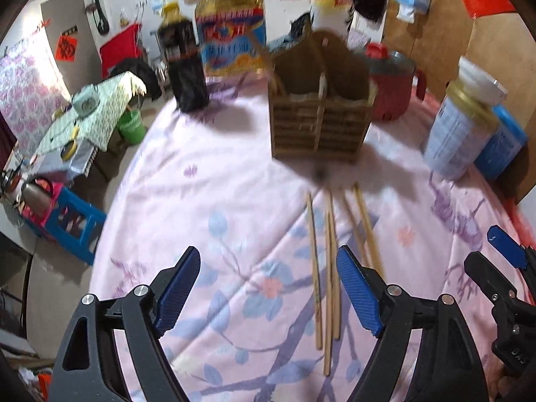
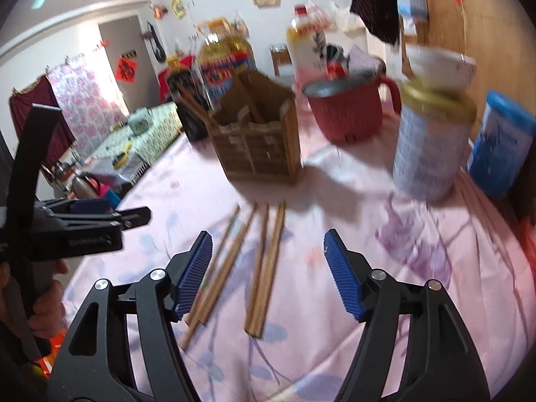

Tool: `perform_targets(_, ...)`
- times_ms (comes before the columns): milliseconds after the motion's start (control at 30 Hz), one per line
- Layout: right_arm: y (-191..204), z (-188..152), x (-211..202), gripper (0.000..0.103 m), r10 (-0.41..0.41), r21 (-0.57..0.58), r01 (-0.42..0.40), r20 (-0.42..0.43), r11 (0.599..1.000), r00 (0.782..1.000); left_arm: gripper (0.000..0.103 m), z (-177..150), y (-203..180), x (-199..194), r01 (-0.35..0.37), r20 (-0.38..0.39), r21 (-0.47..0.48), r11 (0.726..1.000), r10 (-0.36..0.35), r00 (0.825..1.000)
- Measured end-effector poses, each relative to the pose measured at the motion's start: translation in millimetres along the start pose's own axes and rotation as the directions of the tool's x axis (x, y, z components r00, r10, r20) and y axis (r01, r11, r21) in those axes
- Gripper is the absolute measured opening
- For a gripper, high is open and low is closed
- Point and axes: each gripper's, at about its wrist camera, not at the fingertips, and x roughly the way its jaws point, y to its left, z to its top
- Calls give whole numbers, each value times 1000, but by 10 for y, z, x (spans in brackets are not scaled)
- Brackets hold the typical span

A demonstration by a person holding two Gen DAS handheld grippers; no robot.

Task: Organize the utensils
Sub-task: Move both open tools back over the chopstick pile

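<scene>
Chopsticks [image 2: 264, 268] lying loose on cloth, long axes running away toward holder [image 2: 258, 140]; between right gripper [image 2: 268, 274] fingertips (spread wide, empty), nearer than left gripper [image 1: 268, 288], likewise wide.

Nothing can be read for certain. The blue-and-red label on the big yellow oil bottle [image 1: 230, 38] is blurred, as is the red paper sign [image 1: 66, 47] on the grey door.
</scene>
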Motion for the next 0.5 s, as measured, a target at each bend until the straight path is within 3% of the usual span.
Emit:
perform_targets(200, -75, -308, 242, 69, -25, 0, 25, -101, 1000, 995, 82, -305, 25, 292, -44, -64, 18, 999, 45, 997)
perform_targets(500, -81, -533, 393, 69, -29, -29, 24, -172, 999, 985, 82, -770, 89, 589, -27, -177, 24, 999, 30, 984)
